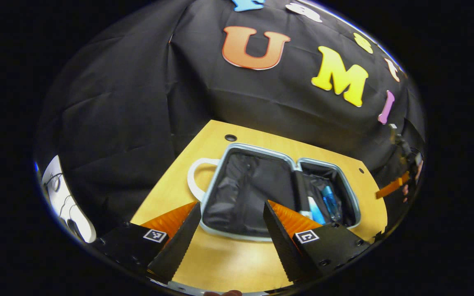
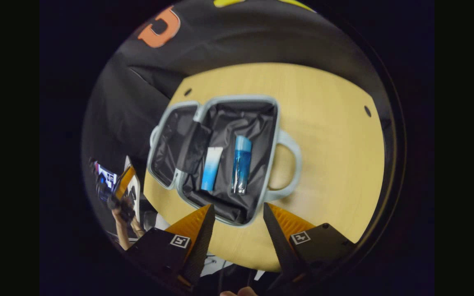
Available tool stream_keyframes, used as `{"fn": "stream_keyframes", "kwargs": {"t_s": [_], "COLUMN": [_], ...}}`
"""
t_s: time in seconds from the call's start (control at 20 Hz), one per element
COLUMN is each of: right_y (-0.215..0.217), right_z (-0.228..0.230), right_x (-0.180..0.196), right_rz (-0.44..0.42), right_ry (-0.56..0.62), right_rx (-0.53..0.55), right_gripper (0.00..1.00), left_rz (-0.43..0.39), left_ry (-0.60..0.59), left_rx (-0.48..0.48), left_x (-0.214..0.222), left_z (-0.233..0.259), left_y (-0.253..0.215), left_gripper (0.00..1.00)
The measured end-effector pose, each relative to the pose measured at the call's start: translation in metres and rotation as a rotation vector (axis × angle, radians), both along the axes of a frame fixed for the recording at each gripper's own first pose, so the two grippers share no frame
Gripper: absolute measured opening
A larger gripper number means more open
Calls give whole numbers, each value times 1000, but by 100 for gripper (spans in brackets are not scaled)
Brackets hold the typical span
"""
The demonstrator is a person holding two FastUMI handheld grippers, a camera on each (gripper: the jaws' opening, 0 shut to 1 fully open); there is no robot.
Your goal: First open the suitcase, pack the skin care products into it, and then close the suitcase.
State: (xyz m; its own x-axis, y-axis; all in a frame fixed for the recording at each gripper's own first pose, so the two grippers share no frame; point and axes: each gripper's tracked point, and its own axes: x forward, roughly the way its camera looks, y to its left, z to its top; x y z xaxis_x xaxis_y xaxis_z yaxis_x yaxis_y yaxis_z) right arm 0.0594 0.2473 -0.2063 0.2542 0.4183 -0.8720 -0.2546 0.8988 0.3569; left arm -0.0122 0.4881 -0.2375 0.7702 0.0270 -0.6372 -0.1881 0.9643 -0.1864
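The suitcase [image 2: 216, 160] is laid open on the counter [image 2: 331, 135], tube [image 2: 212, 168] and bottle [image 2: 241, 164] already packed; both tools, left [image 1: 232, 230] and right [image 2: 239, 230], are held spread and empty, presumably for closing.

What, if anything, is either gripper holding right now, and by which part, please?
Nothing is held. The left gripper and right gripper are both open above the table; the tube and bottle lie in the open suitcase.

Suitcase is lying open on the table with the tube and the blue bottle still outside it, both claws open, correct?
Not quite: the right gripper view shows the tube and blue bottle already inside the open suitcase. Both claws are open.
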Motion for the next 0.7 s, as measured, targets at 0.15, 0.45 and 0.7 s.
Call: {"fn": "stream_keyframes", "kwargs": {"t_s": [0.15,0.45,0.7], "right_y": [-41,-95,-108], "right_z": [45,56,64], "right_x": [-17,-68,-59], "right_rz": [-9,-151,-266], "right_ry": [-172,-155,-160], "right_rx": [60,132,179], "right_gripper": [71,71,71], "left_rz": [53,71,30], "left_ry": [86,256,342], "left_rx": [-48,-26,3], "left_x": [48,94,110], "left_z": [-39,-104,-130], "left_y": [49,97,95], "left_gripper": [97,97,91]}}
